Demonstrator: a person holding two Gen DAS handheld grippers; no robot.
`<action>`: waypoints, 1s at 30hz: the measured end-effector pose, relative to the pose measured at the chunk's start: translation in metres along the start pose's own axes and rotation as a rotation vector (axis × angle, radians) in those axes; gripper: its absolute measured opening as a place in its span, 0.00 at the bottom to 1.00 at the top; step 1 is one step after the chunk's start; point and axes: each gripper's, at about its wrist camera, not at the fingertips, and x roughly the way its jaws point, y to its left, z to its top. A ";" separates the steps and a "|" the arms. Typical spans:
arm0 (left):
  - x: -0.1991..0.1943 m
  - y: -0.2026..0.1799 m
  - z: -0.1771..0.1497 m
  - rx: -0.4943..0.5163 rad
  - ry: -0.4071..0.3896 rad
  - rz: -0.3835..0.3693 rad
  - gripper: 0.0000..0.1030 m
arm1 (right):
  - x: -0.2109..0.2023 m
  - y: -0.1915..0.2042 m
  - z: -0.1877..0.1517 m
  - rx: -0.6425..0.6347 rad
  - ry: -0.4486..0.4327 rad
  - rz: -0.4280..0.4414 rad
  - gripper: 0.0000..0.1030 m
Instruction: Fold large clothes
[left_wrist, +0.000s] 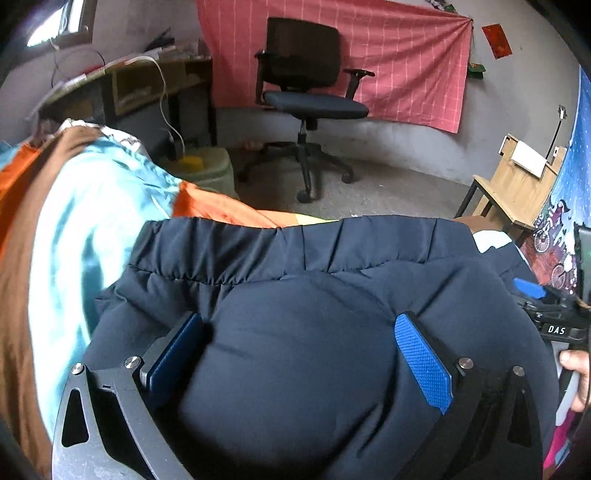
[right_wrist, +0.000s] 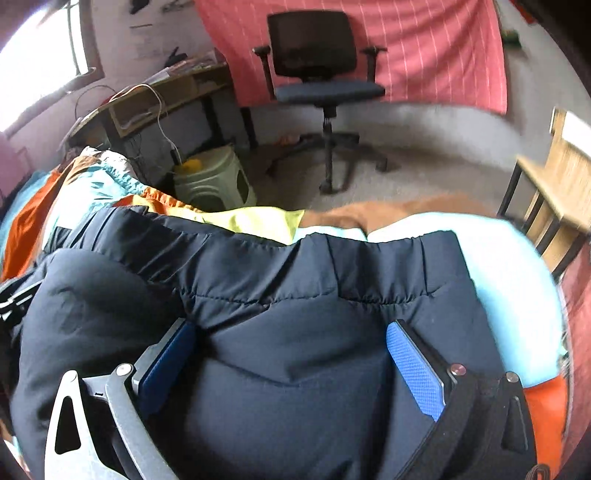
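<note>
Garment: a dark navy padded garment (left_wrist: 295, 350) with a gathered elastic band (left_wrist: 258, 240) is spread on the bed; the band runs along the bed's far edge, and the padded body bulges toward both cameras.
Bed cover: a cover in light blue, orange, brown and yellow patches (left_wrist: 74, 229) is seen under the garment, showing past it at the left edge and the far edge.
Left gripper: the left gripper (left_wrist: 295, 354) is held over the garment, pointed downward, with its jaws spread wide; a rounded bulge of navy fabric lies between the blue pads (left_wrist: 424, 362), and no squeeze on it is seen.
Right gripper: the right gripper (right_wrist: 291, 354) is placed over the garment's right part, jaws likewise spread wide, with fabric lying between the pads (right_wrist: 413, 365) but not clamped.
Hand: part of a hand (left_wrist: 576, 373) on the other gripper's handle is seen at the right border of the left wrist view.
Beyond the bed: a black office chair (left_wrist: 306, 92) is set before a pink checked cloth (left_wrist: 406, 55) hung on the wall; a pale green stool (right_wrist: 214, 181) stands just beside the bed's far edge, a wooden chair (left_wrist: 517, 184) to the right.
</note>
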 end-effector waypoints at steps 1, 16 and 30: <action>0.005 0.003 0.000 -0.010 0.001 -0.010 0.99 | 0.002 -0.002 0.000 0.007 0.005 0.005 1.00; 0.013 0.016 0.009 -0.070 -0.004 -0.060 0.99 | 0.020 -0.015 -0.004 0.063 0.005 0.054 1.00; 0.009 0.015 0.003 -0.079 -0.032 -0.076 0.99 | 0.018 -0.014 -0.010 0.063 -0.032 0.043 1.00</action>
